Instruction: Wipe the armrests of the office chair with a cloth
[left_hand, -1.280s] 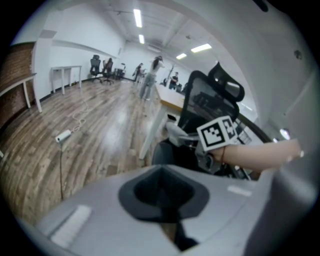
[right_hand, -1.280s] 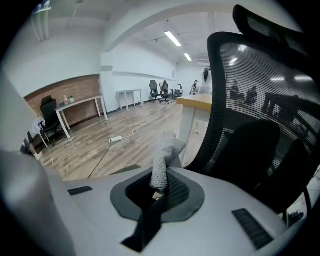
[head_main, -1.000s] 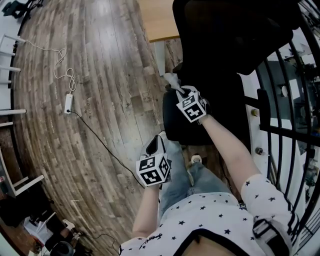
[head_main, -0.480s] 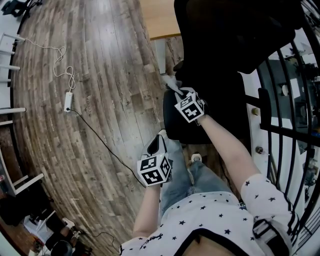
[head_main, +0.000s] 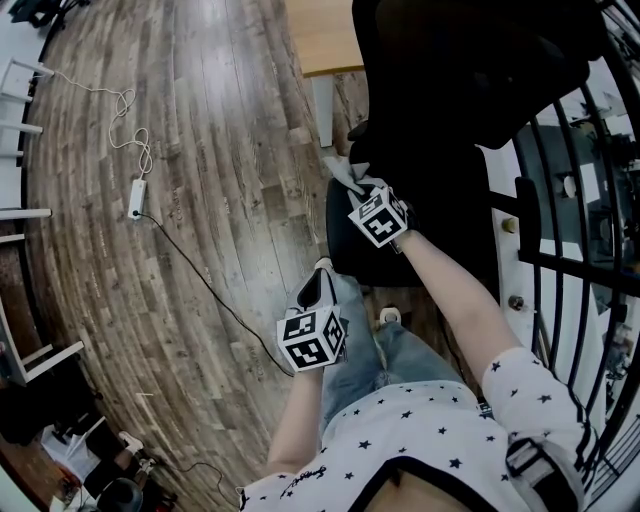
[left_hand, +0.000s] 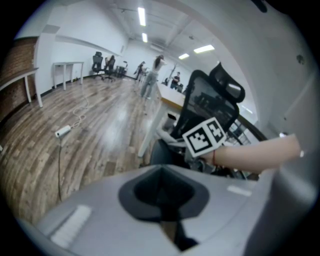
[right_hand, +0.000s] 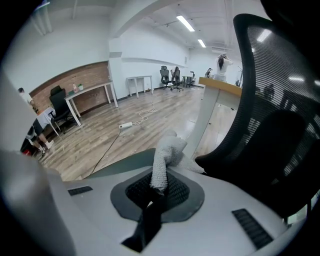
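A black mesh office chair (head_main: 450, 70) stands ahead of me, its dark seat (head_main: 350, 250) just under my right hand. My right gripper (head_main: 362, 187) is shut on a grey-white cloth (head_main: 345, 172) that sticks out past its jaws toward the chair's left side. In the right gripper view the cloth (right_hand: 165, 157) stands up from the closed jaws beside the black armrest (right_hand: 225, 165) and the mesh backrest (right_hand: 272, 95). My left gripper (head_main: 318, 283) hangs lower, over the floor near my knee, shut with nothing in it. The left gripper view shows the chair (left_hand: 212, 97).
A white power strip (head_main: 136, 203) and its black cable (head_main: 200, 285) lie on the wooden floor at left. A wooden desk (head_main: 320, 35) with a white leg (head_main: 322, 110) stands beyond the chair. A black metal rack (head_main: 570, 265) closes off the right side.
The right gripper with the cloth has shifted slightly by the chair's left side and turned a little. The left gripper has hardly moved.
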